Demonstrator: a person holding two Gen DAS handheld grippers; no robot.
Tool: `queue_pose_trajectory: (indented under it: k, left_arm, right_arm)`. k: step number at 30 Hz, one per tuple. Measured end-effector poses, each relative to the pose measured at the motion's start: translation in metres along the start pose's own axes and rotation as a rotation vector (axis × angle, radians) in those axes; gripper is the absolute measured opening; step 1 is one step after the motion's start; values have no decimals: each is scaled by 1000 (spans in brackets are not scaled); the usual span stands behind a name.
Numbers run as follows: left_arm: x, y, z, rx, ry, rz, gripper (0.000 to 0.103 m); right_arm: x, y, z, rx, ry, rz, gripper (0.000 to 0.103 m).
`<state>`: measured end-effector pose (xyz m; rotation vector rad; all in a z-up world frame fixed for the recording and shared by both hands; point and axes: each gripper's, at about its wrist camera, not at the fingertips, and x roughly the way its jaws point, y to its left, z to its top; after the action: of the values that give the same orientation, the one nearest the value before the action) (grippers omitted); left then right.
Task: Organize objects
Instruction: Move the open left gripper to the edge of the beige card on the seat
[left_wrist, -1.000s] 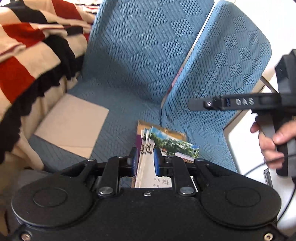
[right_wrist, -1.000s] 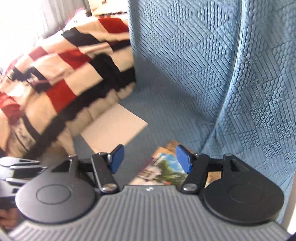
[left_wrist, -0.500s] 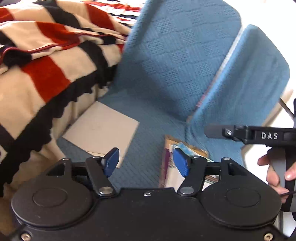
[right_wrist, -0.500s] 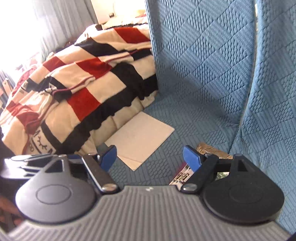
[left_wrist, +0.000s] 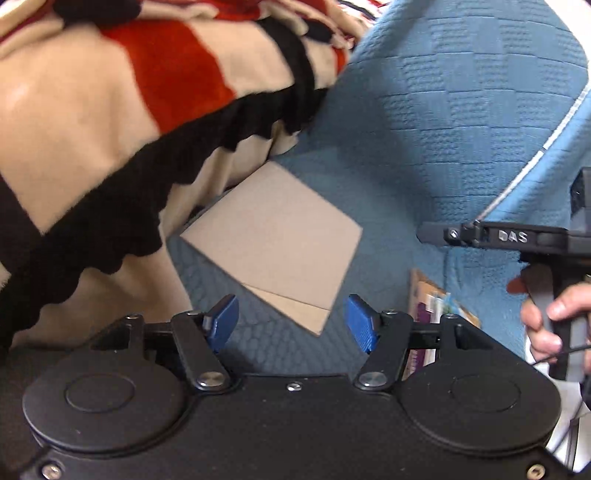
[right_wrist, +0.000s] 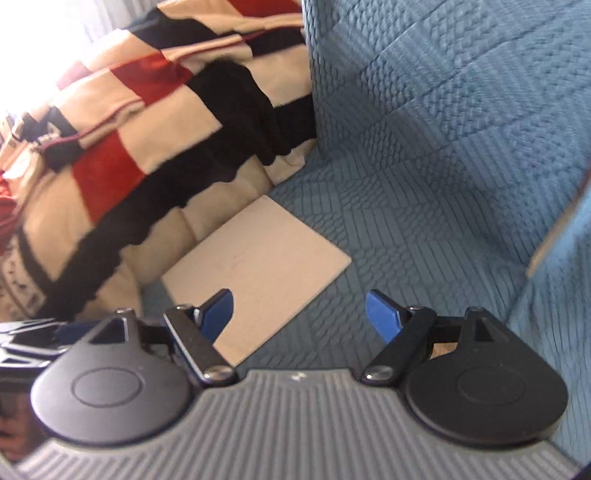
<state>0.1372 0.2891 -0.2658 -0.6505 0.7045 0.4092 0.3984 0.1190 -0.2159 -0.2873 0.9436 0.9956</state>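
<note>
Both grippers hover over the seat of a sofa draped in a blue quilted fabric cover (left_wrist: 436, 122), and both point down toward a flat, beige, square-cornered cardboard sheet (left_wrist: 273, 251) that lies on the seat. The sheet's far corner is tucked against a plush blanket striped in red, cream and black (left_wrist: 110, 122), and a second beige layer peeks out from under its near edge. The left gripper (left_wrist: 291, 323) has its blue pads spread wide with nothing between them, framing the sheet's near corner from above. The right gripper (right_wrist: 299, 314) is just as wide and empty, its left pad over the sheet's near edge in its own view. A stack of printed paper booklets with colourful covers (left_wrist: 432, 310) lies on the seat to the right, beside the upright cushion. The risk from here seems to lie in how thin and flat the sheet is: pads closing from above would likely skid across its face or press it into the soft seat rather than catch an edge. Only the top layer might lift, leaving the lower one behind. Two grippers heading for one small target could also collide.
</note>
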Motion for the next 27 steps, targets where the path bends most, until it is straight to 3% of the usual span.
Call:
queue_pose_trajectory:
  k: [4, 8, 13, 18, 22, 27]
  left_arm:
    - [18, 15, -2, -31, 27, 1, 61]
    - [33, 24, -5, -53, 54, 7, 60]
    - [46, 33, -4, -71, 69, 13, 59]
    - [53, 40, -3, -81, 77, 20, 59]
    - [53, 43, -5, -99, 86, 26, 59]
    - [51, 50, -10, -126, 99, 44, 59]
  right_arm:
    - [39, -10, 13, -32, 34, 1, 80]
    - [71, -15, 24, -81, 82, 63, 79]
    - [111, -9, 43, -140, 122, 91, 67]
    - [148, 4, 56, -250, 141, 67, 65]
    - [169, 10, 58, -318, 183, 46, 67]
    - [169, 14, 57, -345, 203, 141, 67]
